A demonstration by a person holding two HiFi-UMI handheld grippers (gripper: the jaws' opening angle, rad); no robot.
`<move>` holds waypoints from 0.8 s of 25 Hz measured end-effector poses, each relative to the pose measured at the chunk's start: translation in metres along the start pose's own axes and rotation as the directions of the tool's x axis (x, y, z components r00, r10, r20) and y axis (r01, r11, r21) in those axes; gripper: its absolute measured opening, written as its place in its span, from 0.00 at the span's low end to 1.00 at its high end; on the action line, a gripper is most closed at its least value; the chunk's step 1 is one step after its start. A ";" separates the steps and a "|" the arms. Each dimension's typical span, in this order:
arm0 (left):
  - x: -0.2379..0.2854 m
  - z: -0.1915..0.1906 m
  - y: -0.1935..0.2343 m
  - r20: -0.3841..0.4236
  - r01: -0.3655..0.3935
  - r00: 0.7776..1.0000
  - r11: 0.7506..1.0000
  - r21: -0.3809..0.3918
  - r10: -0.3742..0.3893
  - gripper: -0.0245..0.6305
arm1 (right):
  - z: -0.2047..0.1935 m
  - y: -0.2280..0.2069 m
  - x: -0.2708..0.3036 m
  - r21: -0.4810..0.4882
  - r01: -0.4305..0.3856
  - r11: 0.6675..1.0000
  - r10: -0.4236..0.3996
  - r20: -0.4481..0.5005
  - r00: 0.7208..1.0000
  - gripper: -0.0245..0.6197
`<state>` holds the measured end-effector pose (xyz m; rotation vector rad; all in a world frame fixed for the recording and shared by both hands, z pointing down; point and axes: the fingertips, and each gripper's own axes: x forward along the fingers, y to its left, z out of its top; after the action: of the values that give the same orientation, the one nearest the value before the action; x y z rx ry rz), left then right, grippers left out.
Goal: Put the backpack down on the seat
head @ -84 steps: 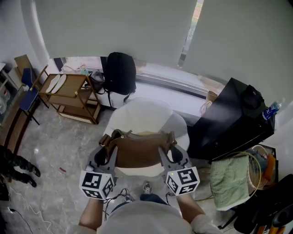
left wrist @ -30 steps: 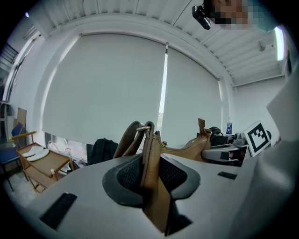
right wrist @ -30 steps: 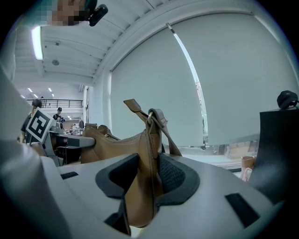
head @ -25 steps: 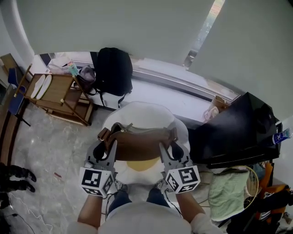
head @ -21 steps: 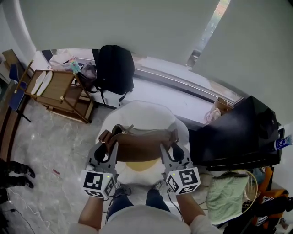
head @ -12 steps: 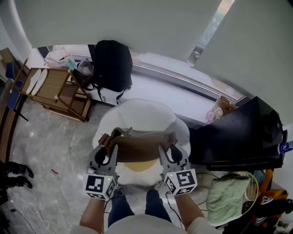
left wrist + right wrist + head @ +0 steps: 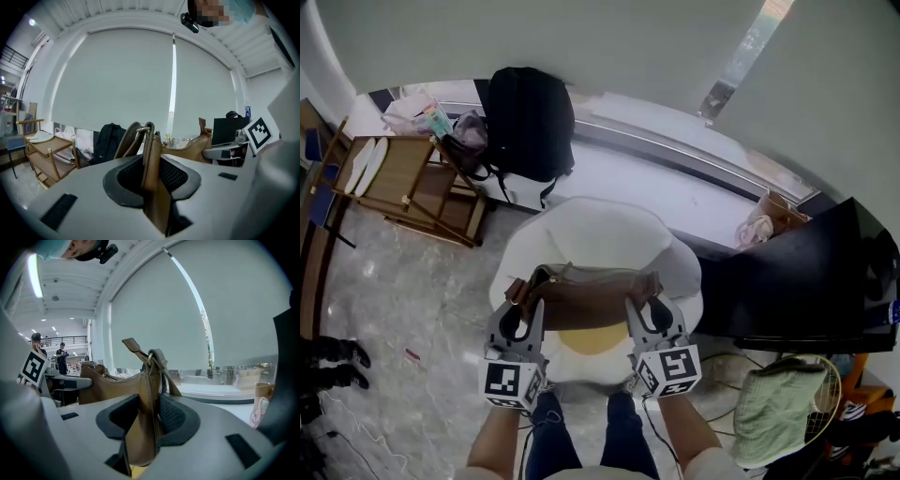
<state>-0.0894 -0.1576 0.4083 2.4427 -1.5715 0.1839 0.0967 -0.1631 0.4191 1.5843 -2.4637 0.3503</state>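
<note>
A brown leather bag (image 7: 586, 298) hangs stretched between my two grippers, above the seat of a white round armchair (image 7: 600, 230) with a yellow cushion (image 7: 592, 339). My left gripper (image 7: 521, 309) is shut on the bag's left end. In the left gripper view that end (image 7: 151, 159) stands pinched between the dark pads (image 7: 174, 174), its strap ring above. My right gripper (image 7: 645, 311) is shut on the right end. The right gripper view shows that end (image 7: 140, 408) clamped in the same way. I cannot tell whether the bag's underside touches the cushion.
A black backpack (image 7: 528, 112) leans on the window ledge behind the chair. A wooden rack (image 7: 408, 178) stands at the left. A black cabinet (image 7: 811, 281) is close at the right, with a green cloth (image 7: 778, 408) in front of it. The person's legs (image 7: 581, 441) are at the chair's front.
The chair and room have slid down and closer in the head view as the person stepped forward. The bag stays clamped between both grippers, now over the seat cushion.
</note>
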 end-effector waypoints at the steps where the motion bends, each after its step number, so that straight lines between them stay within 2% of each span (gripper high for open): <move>1: 0.005 -0.007 0.002 -0.002 -0.001 1.000 1.000 -0.001 0.001 0.21 | -0.007 -0.003 0.006 0.000 0.000 1.000 0.000 -0.005 1.000 0.27; 20: 0.076 -0.135 0.032 -0.074 -0.013 0.997 0.999 -0.031 0.010 0.21 | -0.130 -0.037 0.080 0.021 -0.005 1.000 0.008 -0.118 0.993 0.27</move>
<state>-0.0840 -0.2024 0.5604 2.3751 -1.5456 0.2465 0.1017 -0.2087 0.5693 1.5178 -2.3845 0.4573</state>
